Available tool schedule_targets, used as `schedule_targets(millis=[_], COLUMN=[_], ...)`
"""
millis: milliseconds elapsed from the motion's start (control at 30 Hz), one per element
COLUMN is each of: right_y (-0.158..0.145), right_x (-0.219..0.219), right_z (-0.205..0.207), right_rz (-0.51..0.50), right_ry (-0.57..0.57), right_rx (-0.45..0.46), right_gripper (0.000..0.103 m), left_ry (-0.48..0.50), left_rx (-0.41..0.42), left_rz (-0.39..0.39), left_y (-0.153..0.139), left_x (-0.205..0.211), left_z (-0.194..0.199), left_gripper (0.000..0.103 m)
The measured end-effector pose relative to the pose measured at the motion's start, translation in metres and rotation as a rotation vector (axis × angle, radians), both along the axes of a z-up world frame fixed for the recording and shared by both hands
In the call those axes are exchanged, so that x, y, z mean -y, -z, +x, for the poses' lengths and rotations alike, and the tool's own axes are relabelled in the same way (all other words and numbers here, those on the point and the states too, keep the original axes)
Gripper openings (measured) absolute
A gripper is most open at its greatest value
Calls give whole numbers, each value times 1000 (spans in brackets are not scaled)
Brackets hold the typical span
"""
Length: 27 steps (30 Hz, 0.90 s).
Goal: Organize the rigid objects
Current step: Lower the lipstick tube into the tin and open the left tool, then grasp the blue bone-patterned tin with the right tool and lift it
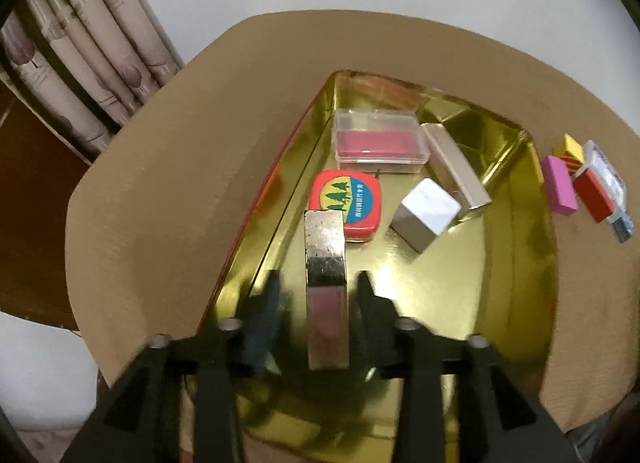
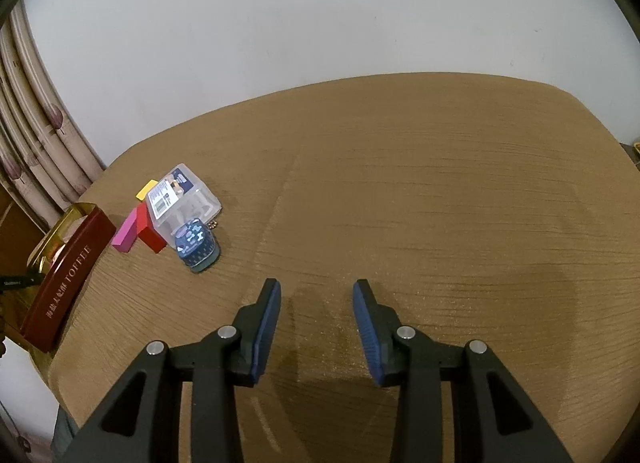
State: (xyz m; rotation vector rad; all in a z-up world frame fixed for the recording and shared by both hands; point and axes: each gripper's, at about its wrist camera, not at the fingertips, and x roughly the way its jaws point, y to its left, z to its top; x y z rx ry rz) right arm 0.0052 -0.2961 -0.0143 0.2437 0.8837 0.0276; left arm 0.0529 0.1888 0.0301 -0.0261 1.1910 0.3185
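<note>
**Metal bar being let go into the gold tin**

In the left wrist view the left gripper hangs over the gold tin, fingers spread to either side of a long silvery metal bar in the lower middle of the frame; a gap shows on both sides, so the pads seem clear of it, though the blur hides whether the bar already rests on the tin floor. Its far end lies just beside the red tape measure; a metal cube, a second bar and a clear box sit further up. The right gripper hovers parted and empty over bare table. I judge the next move is backing the left gripper out without knocking the bar, then fetching from the cluster at upper right: pink block, red block.
</note>
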Motion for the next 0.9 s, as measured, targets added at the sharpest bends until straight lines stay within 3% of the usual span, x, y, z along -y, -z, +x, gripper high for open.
schedule_targets(millis=[100, 200, 300, 500, 600, 867, 900], right_y=[-1, -8, -16, -20, -18, -3, 0], right_x=[1, -10, -36, -87, -95, -101, -102], right_z=[0, 0, 4, 32, 51, 86, 87], right_rz=[8, -28, -47, -111, -153, -219, -224], right_ry=[2, -41, -160, -349, -384, -436, -444], right_rx=[8, 24, 28, 10, -18, -125, -137], right_gripper=[38, 38, 38, 38, 38, 38, 31], left_ry=[7, 58, 112, 186, 186, 149, 141], left_rx=[110, 210, 238, 184, 182, 194, 199], left_rz=[-21, -37, -48, -183, -256, -267, -266], left_y=[-30, -56, -67, -58, -52, -47, -48], left_x=[11, 31, 58, 100, 113, 115, 114], left_z=[-22, -48, -68, -87, -95, -109, -109], left_gripper=[78, 96, 99, 99, 99, 99, 99])
